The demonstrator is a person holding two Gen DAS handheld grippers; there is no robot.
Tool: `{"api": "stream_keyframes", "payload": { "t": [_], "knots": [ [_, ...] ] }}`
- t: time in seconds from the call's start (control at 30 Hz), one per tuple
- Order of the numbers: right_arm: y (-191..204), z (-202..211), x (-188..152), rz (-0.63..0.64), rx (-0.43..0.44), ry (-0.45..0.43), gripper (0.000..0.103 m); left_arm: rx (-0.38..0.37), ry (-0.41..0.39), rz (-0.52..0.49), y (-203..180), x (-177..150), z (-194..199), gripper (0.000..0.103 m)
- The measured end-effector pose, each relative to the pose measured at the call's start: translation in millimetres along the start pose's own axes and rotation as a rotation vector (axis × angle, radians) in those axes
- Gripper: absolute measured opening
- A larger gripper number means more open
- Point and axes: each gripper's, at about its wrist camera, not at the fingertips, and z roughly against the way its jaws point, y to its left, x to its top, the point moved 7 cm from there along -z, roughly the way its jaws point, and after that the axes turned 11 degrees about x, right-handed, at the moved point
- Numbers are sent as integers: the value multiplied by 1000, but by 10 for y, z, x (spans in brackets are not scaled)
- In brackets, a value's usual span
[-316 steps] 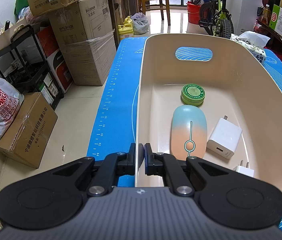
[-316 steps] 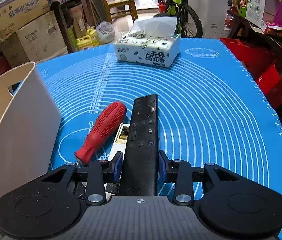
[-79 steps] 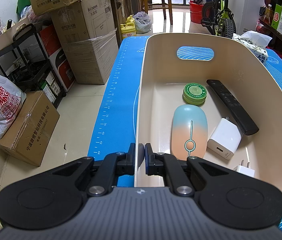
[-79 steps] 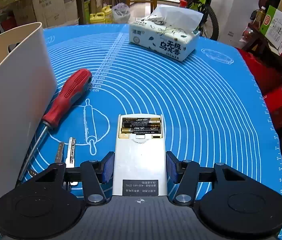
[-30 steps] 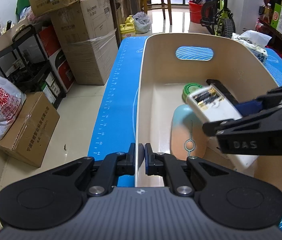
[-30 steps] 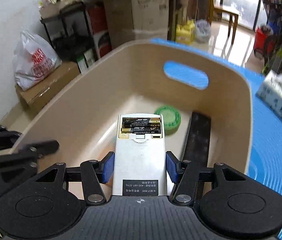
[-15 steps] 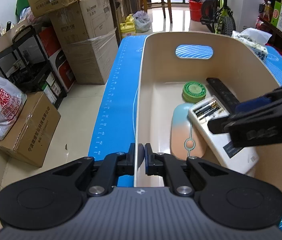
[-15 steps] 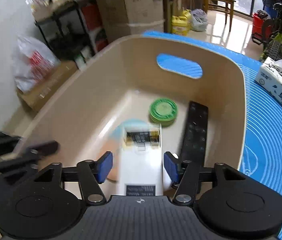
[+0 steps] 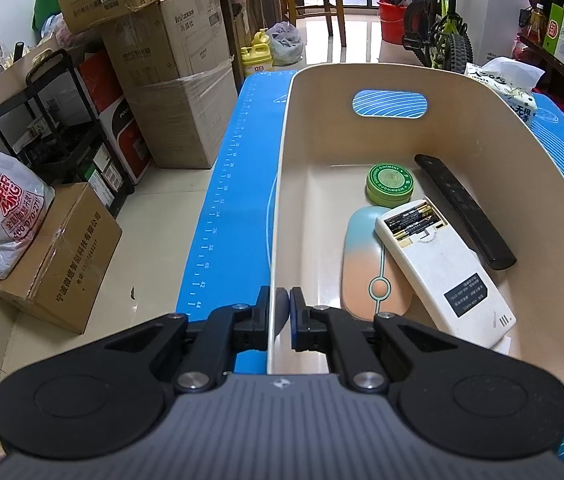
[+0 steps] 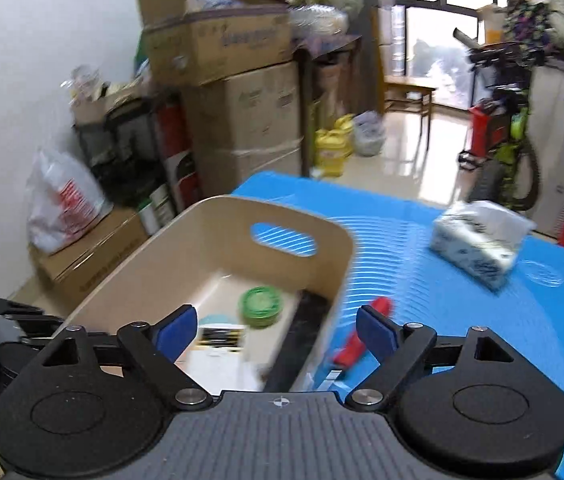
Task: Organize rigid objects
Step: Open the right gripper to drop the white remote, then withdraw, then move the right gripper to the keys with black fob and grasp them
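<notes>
While your bin (image 9: pixel 482 92) fills, one red screwdriver (image 10: pixel 356 346) still waits on the mat (image 10: pixel 462 312).
Your left gripper (image 9: pixel 280 312) is clamped on the bin's near-left wall; inside lie mouse (image 9: pixel 366 264), green tin (image 9: pixel 389 184), white remote (image 9: pixel 442 268), black remote (image 9: pixel 464 210). Your right gripper (image 10: pixel 276 332) is opening, empty, above the bin's right wall.

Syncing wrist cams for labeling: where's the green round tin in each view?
Left wrist: green tin sits right of centre, on the floor of the beige bin, beyond the white remote.
Right wrist: tin is centre-low and blurred, between the open, still widening pads of the right gripper.
Shared landmark: the bin's oval handle cutout.
</notes>
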Motion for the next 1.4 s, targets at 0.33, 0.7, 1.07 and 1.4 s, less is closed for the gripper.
{"api": "stream_keyframes", "payload": {
  "t": [0.33,0.7,1.07,1.4],
  "knots": [
    [-735,71,-586,-77,-109,78,94,-2,1,2,-3,-2,-1,10],
    [-787,-324,-1148,-3,-133,179,90,-1,0,2,2,1,1,10],
    [-663,-566,-1393,72,-125,206,72,-2,1,2,1,0,0,10],
    [-627,-575,-1391,42,-59,151,32,-1,1,2,1,-1,0,10]
  ]
}}
